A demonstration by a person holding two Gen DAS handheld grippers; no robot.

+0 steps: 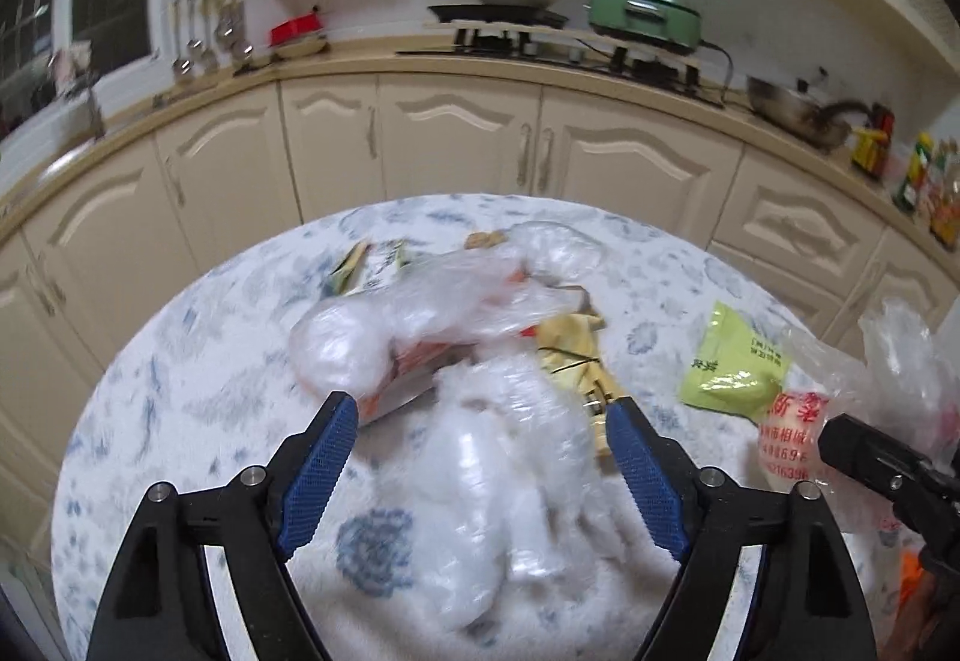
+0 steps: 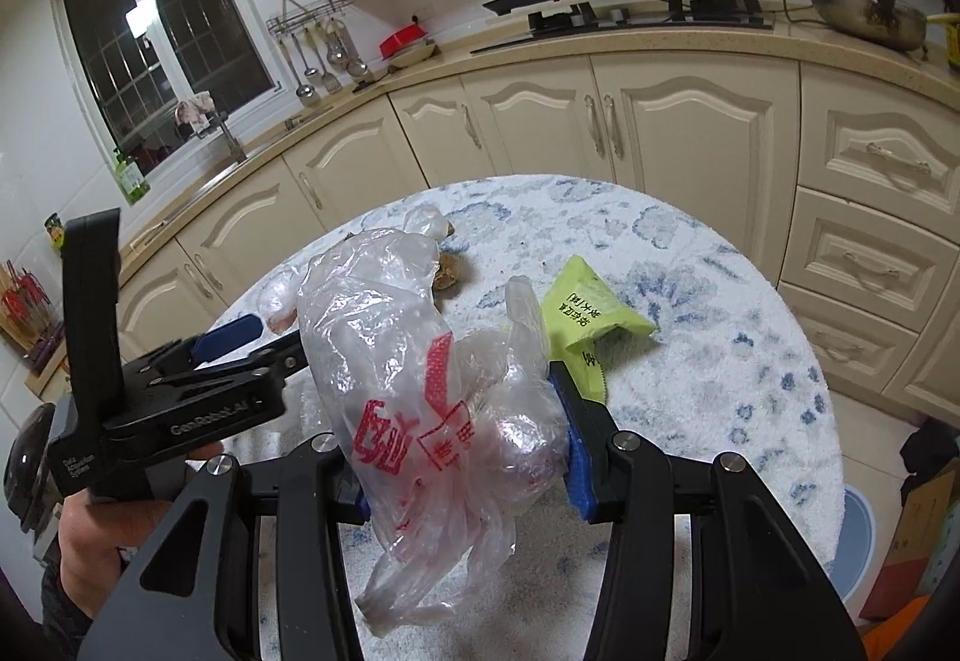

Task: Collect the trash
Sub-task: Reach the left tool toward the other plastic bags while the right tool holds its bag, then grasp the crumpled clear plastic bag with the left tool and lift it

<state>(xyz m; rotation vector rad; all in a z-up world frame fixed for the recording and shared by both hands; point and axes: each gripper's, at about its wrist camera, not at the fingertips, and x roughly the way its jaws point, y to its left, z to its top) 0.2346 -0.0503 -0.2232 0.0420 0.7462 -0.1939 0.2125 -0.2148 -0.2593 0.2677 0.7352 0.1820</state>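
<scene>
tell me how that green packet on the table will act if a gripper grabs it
The green packet looks like thin foil film, so it's probably light and would crumple rather than stay stiff. It lies flat with a torn edge, so likely empty. On the fuzzy tablecloth it may resist sliding.

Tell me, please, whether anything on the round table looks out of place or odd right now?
Yes: loose trash litters the table: crumpled clear plastic bags, a yellow wrapper and a green packet lying apart. The right gripper clamps a printed plastic bag.
</scene>
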